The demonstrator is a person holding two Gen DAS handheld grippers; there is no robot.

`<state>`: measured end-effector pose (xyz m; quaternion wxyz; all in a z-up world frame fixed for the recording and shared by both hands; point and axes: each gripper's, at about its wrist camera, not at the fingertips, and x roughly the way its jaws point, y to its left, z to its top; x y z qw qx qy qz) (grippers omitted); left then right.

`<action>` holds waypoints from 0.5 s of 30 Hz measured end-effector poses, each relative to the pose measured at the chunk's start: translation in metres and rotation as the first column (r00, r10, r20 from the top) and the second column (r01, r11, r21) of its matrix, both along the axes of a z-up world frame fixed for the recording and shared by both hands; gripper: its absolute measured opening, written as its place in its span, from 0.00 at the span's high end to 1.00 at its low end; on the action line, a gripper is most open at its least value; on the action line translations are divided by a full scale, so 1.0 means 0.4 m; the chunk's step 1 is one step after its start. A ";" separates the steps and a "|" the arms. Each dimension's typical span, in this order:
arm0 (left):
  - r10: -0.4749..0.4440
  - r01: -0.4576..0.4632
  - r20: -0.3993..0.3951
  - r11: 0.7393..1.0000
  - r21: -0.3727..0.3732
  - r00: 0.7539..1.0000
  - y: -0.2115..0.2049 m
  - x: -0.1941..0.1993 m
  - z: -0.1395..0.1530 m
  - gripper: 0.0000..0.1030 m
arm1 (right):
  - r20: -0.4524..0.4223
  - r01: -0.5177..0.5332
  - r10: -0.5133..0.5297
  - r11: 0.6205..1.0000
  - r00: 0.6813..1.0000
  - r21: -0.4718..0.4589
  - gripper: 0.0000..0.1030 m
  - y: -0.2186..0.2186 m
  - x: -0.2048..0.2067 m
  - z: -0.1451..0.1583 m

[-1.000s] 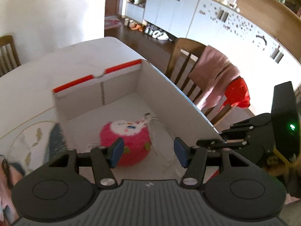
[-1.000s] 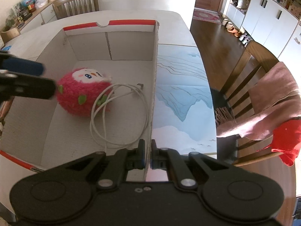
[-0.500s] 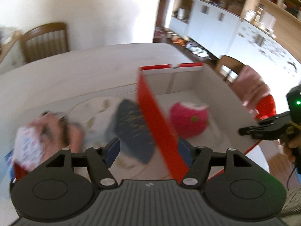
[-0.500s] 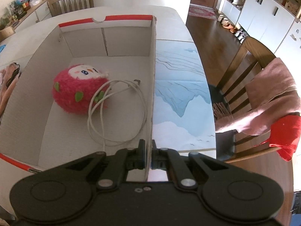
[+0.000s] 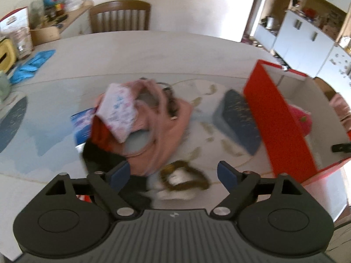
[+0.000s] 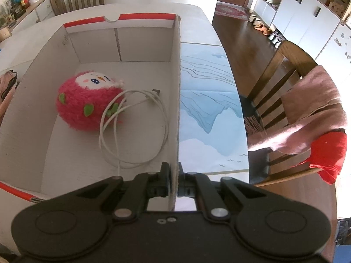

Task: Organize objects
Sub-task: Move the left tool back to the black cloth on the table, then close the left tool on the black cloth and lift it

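Two tongs work a cluttered worktop (image 5: 153, 50): the right tongs (image 6: 174, 183) pinch the near wall of the red-and-white box (image 6: 175, 87), which holds a pink plush toy (image 6: 87, 105) and white cable (image 6: 136, 131); the left tongs (image 5: 174, 175), empty, jaws just widened, hover above a pink bag (image 5: 166, 127) left of the box, near a brown hair tie (image 5: 186, 177).

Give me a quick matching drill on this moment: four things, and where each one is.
Things:
1. plush toy
2. white cable
3. dark blue book
4. pink bag

Places:
a. outside the box, against its red wall
b. in the box, looped partly over the toy
c. on the table, in the heap of things
d. in the box, beside the cable

Pairs: 1-d, 2-b, 3-a, 4-c
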<state>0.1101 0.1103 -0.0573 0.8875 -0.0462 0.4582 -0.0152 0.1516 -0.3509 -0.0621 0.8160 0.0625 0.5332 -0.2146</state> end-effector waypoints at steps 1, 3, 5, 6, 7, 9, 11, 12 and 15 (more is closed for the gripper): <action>0.014 -0.014 0.000 1.000 0.013 1.000 0.010 -0.005 -0.004 0.08 | -0.002 0.002 -0.002 1.000 1.000 -0.002 0.96 0.001 0.000 0.000; 0.032 -0.032 0.009 0.999 0.037 0.999 0.029 -0.013 -0.009 0.04 | -0.006 0.008 -0.008 1.000 1.000 -0.004 0.95 0.002 0.000 -0.001; 0.048 -0.049 0.017 0.997 0.059 0.999 0.048 -0.017 -0.015 0.03 | -0.011 0.010 -0.010 1.000 1.000 -0.007 0.95 0.005 0.001 -0.003; 0.054 -0.055 0.020 0.996 0.076 0.998 0.058 -0.019 -0.019 0.03 | -0.014 0.012 -0.012 1.000 1.000 -0.008 0.95 0.005 0.002 -0.004; 0.061 -0.063 0.021 0.994 0.092 0.998 0.066 -0.019 -0.024 0.03 | -0.018 0.013 -0.013 1.000 1.000 -0.010 0.95 0.007 0.002 -0.005; 0.071 -0.072 0.014 0.992 0.105 0.997 0.082 -0.015 -0.037 0.03 | -0.021 0.014 -0.015 1.000 1.000 -0.014 0.95 0.008 0.003 -0.006; 0.083 -0.083 0.006 0.990 0.117 0.997 0.098 -0.013 -0.054 0.03 | -0.023 0.018 -0.018 1.000 1.000 -0.016 0.95 0.010 0.002 -0.007; 0.086 -0.086 0.002 0.988 0.126 0.996 0.104 -0.013 -0.061 0.03 | -0.023 0.018 -0.019 1.000 1.000 -0.017 0.94 0.011 0.002 -0.007; 0.097 -0.095 -0.007 0.986 0.133 0.995 0.122 -0.007 -0.079 0.03 | -0.028 0.021 -0.022 1.000 0.999 -0.023 0.94 0.013 0.003 -0.007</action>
